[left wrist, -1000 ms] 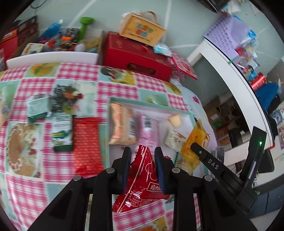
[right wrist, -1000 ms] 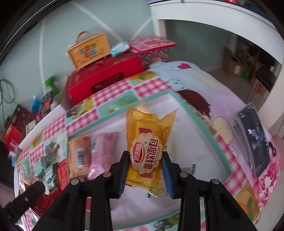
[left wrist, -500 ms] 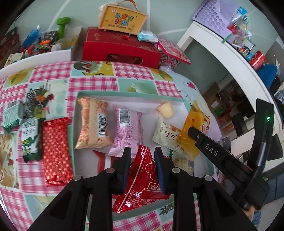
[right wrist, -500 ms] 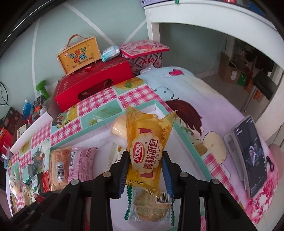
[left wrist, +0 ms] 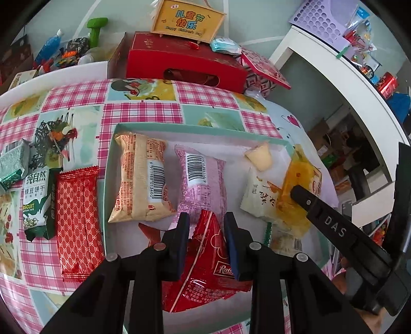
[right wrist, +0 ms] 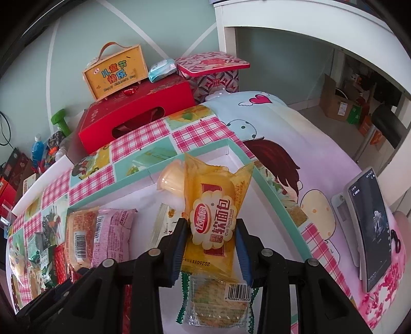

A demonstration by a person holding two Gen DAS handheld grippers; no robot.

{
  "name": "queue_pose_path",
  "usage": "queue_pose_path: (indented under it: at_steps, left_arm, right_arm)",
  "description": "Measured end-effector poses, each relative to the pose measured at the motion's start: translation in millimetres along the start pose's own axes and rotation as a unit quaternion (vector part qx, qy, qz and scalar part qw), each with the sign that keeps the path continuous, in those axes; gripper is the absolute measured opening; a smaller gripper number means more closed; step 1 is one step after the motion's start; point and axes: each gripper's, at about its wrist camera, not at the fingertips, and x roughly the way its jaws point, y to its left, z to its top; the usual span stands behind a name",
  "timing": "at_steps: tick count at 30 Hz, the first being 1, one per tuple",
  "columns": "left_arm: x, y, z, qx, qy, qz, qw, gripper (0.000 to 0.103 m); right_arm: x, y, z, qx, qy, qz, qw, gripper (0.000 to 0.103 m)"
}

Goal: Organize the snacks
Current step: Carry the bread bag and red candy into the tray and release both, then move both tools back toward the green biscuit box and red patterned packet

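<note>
My left gripper (left wrist: 206,226) is shut on a red snack packet (left wrist: 205,262), held low over the near part of a shallow white tray with a teal rim (left wrist: 195,127). My right gripper (right wrist: 212,236) is shut on a yellow soft-bread packet (right wrist: 213,213), held over the tray's right side; it also shows in the left wrist view (left wrist: 295,195). In the tray lie an orange packet (left wrist: 140,179), a pink packet (left wrist: 203,179), a white packet (left wrist: 257,195), a small jelly cup (left wrist: 259,156) and a clear cracker packet (right wrist: 218,300).
Left of the tray on the checked cloth lie a red wafer packet (left wrist: 77,221), a green biscuit packet (left wrist: 36,203) and a green foil packet (left wrist: 12,164). A red gift box (left wrist: 185,61) and yellow box (left wrist: 187,19) stand behind. A phone (right wrist: 370,231) stands to the right.
Both grippers moved forward and lower over the tray with their packets still held. The yellow packet now hangs over the jelly cup and cracker packet.
</note>
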Motion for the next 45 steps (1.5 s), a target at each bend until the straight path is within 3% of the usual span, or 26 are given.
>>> queue_pose_path:
  at_steps: [3,4,8,12,15,17,22,30,32,34,45]
  left_arm:
    - [-3.0,0.2,1.7,0.001,-0.001,0.004,1.0000,0.031]
    - [-4.1,0.2,2.3,0.001,-0.002,0.005,1.0000,0.033]
    - [-11.7,-0.3,4.1,-0.002,0.007,0.010,0.9999,0.051]
    - [-26.2,-3.2,5.3,0.002,0.005,0.027,0.9996,0.059]
    - [-35.0,1.3,6.4,-0.006,0.006,0.050,0.9987,0.061]
    - [-37.6,7.4,6.6,-0.014,0.008,0.077,0.9969,0.070]
    - [-41.1,29.7,8.2,-0.043,0.005,0.129,0.9906,0.078]
    - [-42.6,60.4,6.7,-0.065,0.002,0.182,0.9812,0.085]
    - [-43.0,67.7,4.7,-0.071,0.000,0.192,0.9789,0.095]
    - [-43.9,73.7,2.4,-0.072,0.002,0.201,0.9769,0.095]
    - [-42.9,88.8,-8.1,-0.072,0.022,0.182,0.9805,0.095]
  right_arm:
    - [-0.5,-0.7,-0.1,0.003,0.002,0.006,1.000,0.044]
    - [-0.6,-1.4,0.1,0.005,0.004,0.010,1.000,0.051]
    - [-2.4,1.0,-0.4,0.000,0.014,0.015,1.000,0.062]
    - [-6.5,3.9,-1.8,-0.005,0.023,0.018,1.000,0.072]
    - [-10.9,5.0,-3.1,-0.007,0.026,0.019,0.999,0.079]
    - [-13.9,6.3,-4.1,-0.009,0.028,0.020,0.999,0.085]
    - [-17.4,10.8,-10.6,-0.017,0.048,0.016,0.999,0.095]
    - [-27.2,25.0,-18.7,-0.038,0.054,0.019,0.998,0.097]
    - [-31.3,29.9,-20.1,-0.043,0.050,0.021,0.998,0.102]
    - [-34.2,33.8,-20.9,-0.045,0.047,0.025,0.998,0.103]
    - [-35.1,48.6,-24.3,-0.050,0.048,0.036,0.997,0.103]
